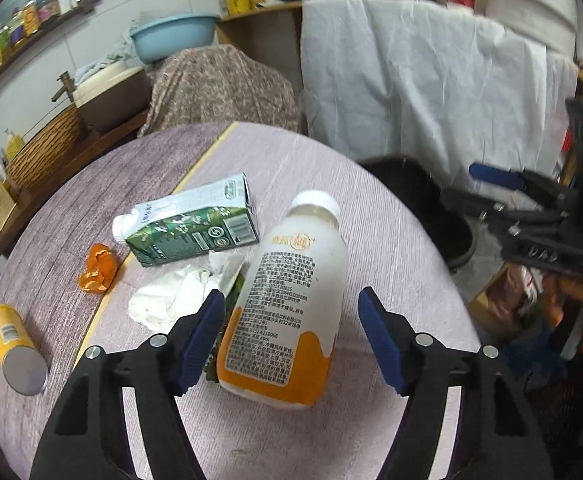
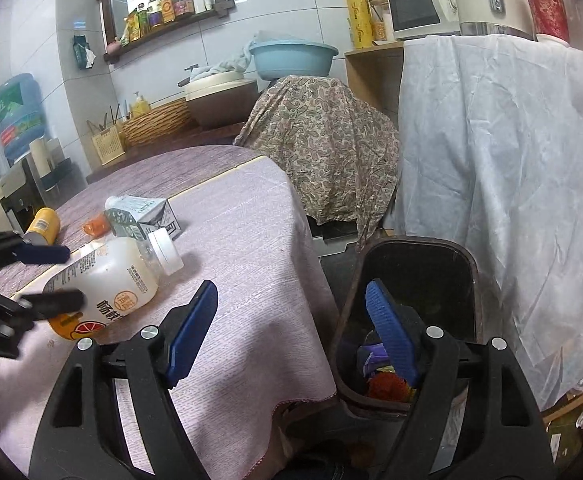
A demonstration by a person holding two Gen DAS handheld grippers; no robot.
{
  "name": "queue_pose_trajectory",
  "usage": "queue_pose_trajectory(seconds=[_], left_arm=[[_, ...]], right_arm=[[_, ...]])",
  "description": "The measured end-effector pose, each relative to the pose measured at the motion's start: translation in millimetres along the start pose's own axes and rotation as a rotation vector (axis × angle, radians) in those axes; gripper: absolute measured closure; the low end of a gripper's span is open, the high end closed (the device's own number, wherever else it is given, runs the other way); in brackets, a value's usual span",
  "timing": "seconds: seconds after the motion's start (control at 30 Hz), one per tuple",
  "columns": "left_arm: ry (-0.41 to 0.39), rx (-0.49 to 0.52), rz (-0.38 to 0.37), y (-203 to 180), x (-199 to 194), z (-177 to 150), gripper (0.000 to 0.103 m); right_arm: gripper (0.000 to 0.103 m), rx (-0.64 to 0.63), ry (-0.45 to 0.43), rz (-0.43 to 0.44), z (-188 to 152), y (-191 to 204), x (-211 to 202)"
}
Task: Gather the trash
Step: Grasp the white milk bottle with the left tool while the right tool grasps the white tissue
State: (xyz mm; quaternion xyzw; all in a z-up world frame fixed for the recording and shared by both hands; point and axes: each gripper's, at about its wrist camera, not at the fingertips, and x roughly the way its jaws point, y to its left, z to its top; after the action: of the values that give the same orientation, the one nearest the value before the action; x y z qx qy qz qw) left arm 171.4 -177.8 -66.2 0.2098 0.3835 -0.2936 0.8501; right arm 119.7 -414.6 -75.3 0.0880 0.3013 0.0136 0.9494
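**Bottle next in line, bin waiting beside the tabletop**

While the plastic bottle (image 1: 287,300) lies on its side on the cloth-covered tabletop (image 1: 391,240), the left claw (image 1: 291,334) hangs over its lower half with both blue pads spread apart, not pressing on it. The bottle looks empty or nearly so, so I judge it light, fairly stiff, smooth and apt to roll; the straight labelled middle seems the safest place to pinch, across its width, rather than the narrow neck by the white cap. Just beside it lie a crumpled white tissue (image 1: 171,300), soft and easily squashed, and a green and white carton (image 1: 195,224), light with flat faces that should grip well. Farther off are a scrap of orange wrapper (image 1: 98,269) and a yellow can (image 1: 15,346) on its side, which may roll

The right claw (image 2: 291,332) is open and empty, held above the edge of the tabletop and the dark bin (image 2: 473,280) that stands on the floor just beside it. The bin already holds some coloured wrappers, red, purple and yellow, at its bottom, with plenty of room left
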Motion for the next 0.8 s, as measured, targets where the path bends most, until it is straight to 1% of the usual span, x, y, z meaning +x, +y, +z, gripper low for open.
queue_pose_trajectory(seconds=[0.13, 0.3, 0.33, 0.4, 0.5, 0.6, 0.63, 0.7, 0.8], left_arm=[[0.043, 0.062, 0.037, -6.1, 14.0, 3.3, 0.038], [0.127, 0.167, 0.048, -16.9, 32.3, 7.6, 0.038], [0.134, 0.171, 0.058, -17.2, 35.6, 7.7, 0.042], [0.138, 0.166, 0.068, -17.0, 38.2, 8.7, 0.042], [0.119, 0.117, 0.035, -11.4, 32.8, 8.3, 0.042], [0.06, 0.047, 0.007, -3.5, 15.7, 2.9, 0.042], [0.025, 0.015, -0.004, 2.5, 5.3, -1.5, 0.042], [-0.021, -0.046, -0.021, 10.7, -10.4, -8.1, 0.042], [-0.077, -0.14, -0.02, 28.3, -33.9, -22.8, 0.042]], right_arm=[[0.027, -0.003, 0.004, -0.006, 1.7, -0.1, -0.5], [0.027, -0.003, 0.008, -0.008, 2.3, -0.4, 1.1], [0.027, -0.003, 0.008, -0.01, 2.4, -0.9, 1.3], [0.027, -0.002, 0.008, -0.011, 2.4, -1.7, 1.6], [0.027, 0.001, 0.011, -0.011, 1.9, -2.7, 1.4], [0.027, -0.001, 0.013, -0.007, 1.6, -0.7, 1.4], [0.027, -0.003, 0.016, -0.004, 1.7, 0.1, 1.7], [0.027, -0.011, 0.022, 0.014, 2.0, 4.4, 2.5], [0.027, -0.032, 0.034, 0.055, 2.0, 14.6, 5.9]])
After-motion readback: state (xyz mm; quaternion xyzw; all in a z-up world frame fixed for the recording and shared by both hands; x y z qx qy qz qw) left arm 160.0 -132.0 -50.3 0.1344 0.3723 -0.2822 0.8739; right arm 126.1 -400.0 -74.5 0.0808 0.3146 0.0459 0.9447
